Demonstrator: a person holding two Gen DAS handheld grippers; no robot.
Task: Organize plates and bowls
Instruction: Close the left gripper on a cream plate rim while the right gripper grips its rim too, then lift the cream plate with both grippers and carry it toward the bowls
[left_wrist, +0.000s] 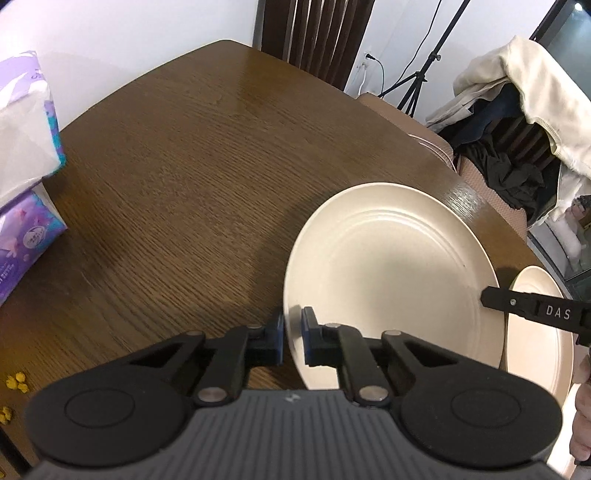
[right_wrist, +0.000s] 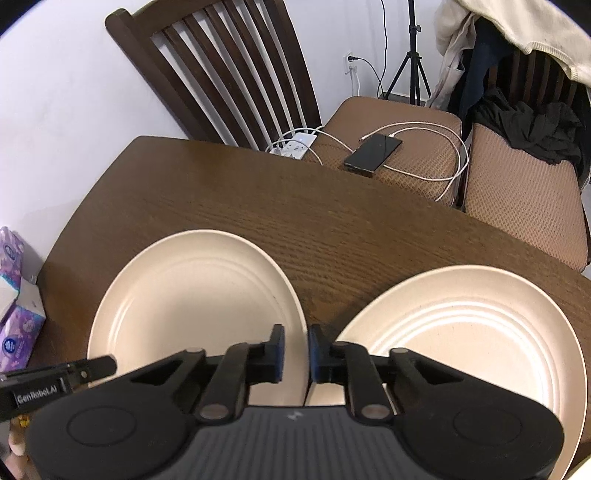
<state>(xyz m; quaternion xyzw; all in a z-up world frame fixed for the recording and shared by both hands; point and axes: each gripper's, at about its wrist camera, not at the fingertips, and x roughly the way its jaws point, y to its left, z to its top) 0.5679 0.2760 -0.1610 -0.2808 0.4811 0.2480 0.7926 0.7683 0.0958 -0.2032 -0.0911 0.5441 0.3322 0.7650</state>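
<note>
A large cream plate (left_wrist: 395, 273) lies on the brown wooden table (left_wrist: 177, 177). My left gripper (left_wrist: 292, 334) is shut on its left rim, one blue pad on each side of the edge. My right gripper (right_wrist: 296, 350) is shut on the right rim of the same plate (right_wrist: 192, 295). In the left wrist view, one of my right gripper's fingers (left_wrist: 517, 304) reaches over that far rim. A second cream plate (right_wrist: 472, 332) lies flat just to the right, its edge close against the held plate; it also shows as the plate (left_wrist: 535, 332) at the right edge.
Purple tissue packs (left_wrist: 26, 147) stand at the table's left edge. Behind the table is a dark wooden chair (right_wrist: 229, 74), its seat bearing a phone (right_wrist: 373, 151), a power strip (right_wrist: 295, 144) and cables. Another chair to the right is draped with clothes (left_wrist: 524, 103).
</note>
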